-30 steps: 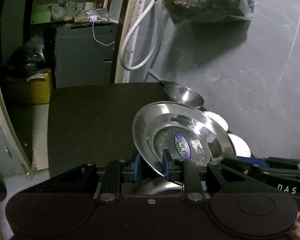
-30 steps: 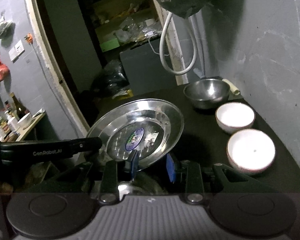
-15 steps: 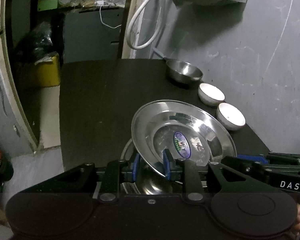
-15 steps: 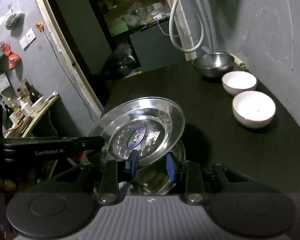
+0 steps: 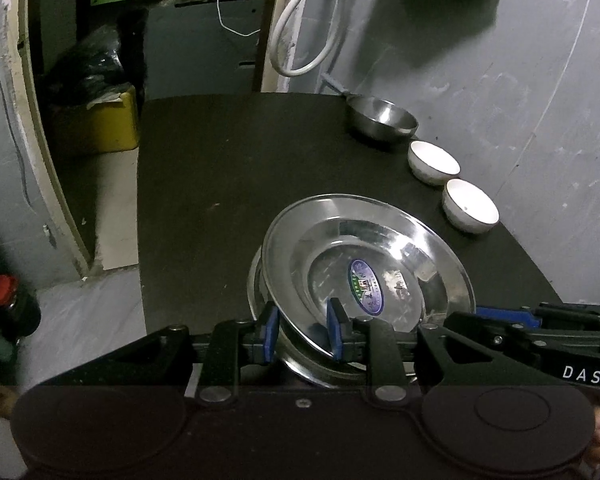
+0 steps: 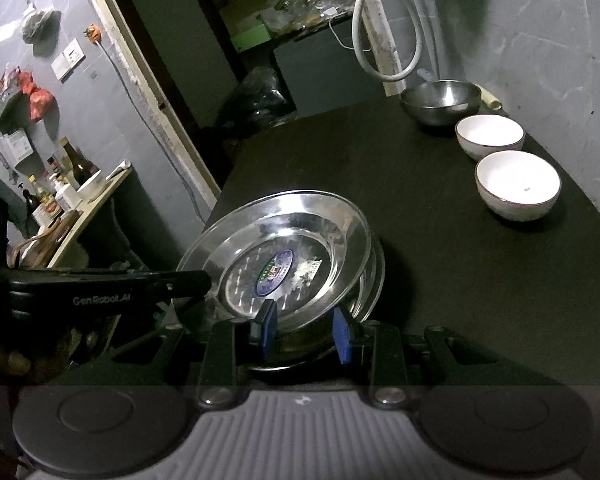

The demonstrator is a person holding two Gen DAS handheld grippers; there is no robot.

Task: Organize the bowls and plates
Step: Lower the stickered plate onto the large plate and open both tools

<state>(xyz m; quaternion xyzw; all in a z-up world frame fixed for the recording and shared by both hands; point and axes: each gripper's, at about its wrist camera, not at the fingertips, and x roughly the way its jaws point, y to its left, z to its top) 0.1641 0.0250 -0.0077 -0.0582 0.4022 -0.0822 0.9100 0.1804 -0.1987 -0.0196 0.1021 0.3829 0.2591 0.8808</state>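
A steel plate (image 5: 364,264) is being held tilted over a 2nd plate (image 6: 374,280) lying on the dark counter (image 5: 220,200), near its front edge. The left gripper (image 5: 303,330) jaws are clamped on the plate's near rim; the right gripper (image 6: 304,330) jaws are being kept slightly apart w/ the rim between them, but contact can't be told. Risks, as judged: the plate is being carried by a thin slick rim, so it could pivot or slip out if the grip is eased early, clattering onto the lower plate & knocking it toward the edge. The steel bowl (image 5: 382,122) & two white bowls (image 5: 434,162) (image 5: 470,206) are sitting well apart along the wall, so are unlikely to be hit.
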